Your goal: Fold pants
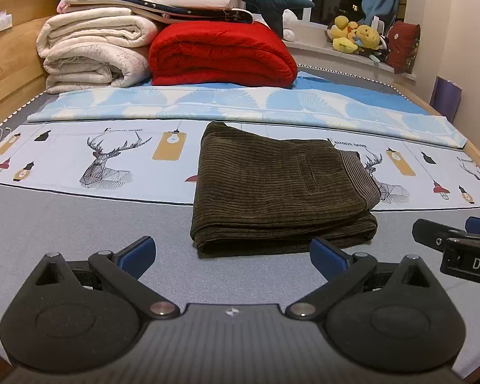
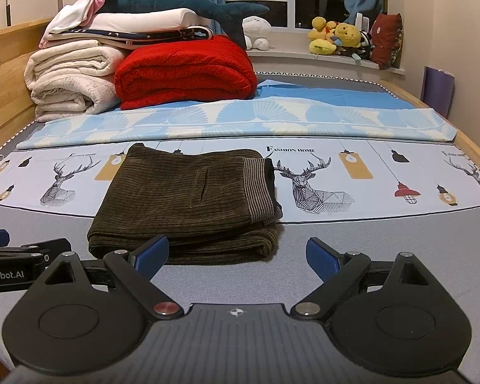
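Seemingly the folding is all but finished. On the far left, at the head of the bed (image 1: 80, 224), sits a stack of cream blankets (image 1: 96, 54) with a red blanket (image 1: 220, 54) just beside it, well apart from the work. The left gripper (image 1: 232, 256) hovers low over the grey sheet, its blue pads spread wide with nothing between them; its right pad is near the front edge of the pants (image 1: 278, 188) but apart from it, as far as this view tells. The pants lie as a compact brown corduroy bundle in the middle of the bed, partly on the grey sheet and partly on the deer-print cloth (image 1: 105, 160), folded into several layers with a striped waistband turned out on their right side. The edges look fairly square and the stack lies flat. To the right, the right gripper (image 2: 236, 256) likewise hangs above the sheet with jaws spread and empty, its left pad in front of the bundle's near edge; contact cannot be told.

By my judgement, nothing of the fold is left; at most a small squaring of the lower layer, which juts out slightly at the front, and then drawing both grippers away.
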Available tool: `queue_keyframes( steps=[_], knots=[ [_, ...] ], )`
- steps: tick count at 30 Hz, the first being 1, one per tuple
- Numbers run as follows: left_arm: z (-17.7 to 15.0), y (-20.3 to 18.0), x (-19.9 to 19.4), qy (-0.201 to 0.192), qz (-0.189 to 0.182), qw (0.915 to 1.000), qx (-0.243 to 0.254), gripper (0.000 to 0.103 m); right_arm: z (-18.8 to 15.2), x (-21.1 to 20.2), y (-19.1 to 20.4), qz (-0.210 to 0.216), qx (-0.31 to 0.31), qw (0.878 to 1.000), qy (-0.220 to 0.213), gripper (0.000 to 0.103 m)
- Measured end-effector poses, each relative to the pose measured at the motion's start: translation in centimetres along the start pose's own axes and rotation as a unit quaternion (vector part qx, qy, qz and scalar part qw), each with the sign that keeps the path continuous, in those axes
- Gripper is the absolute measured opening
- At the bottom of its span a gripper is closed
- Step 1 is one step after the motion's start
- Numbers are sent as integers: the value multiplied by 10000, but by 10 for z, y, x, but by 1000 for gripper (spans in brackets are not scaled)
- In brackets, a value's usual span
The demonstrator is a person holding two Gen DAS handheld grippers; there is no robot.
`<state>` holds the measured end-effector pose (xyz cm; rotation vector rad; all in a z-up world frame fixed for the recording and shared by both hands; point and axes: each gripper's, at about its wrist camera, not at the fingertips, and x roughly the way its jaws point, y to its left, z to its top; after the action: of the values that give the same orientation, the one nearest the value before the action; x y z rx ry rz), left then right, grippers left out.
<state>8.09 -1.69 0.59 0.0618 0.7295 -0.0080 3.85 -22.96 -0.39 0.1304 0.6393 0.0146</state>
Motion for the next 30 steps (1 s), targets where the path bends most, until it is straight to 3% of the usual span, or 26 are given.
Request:
queue_keyframes(
  steps=[30],
  knots=[
    [-3,-1,1,8,-14,10000,70,103,-2,0,1,15,-52,10000,14,93]
  ],
)
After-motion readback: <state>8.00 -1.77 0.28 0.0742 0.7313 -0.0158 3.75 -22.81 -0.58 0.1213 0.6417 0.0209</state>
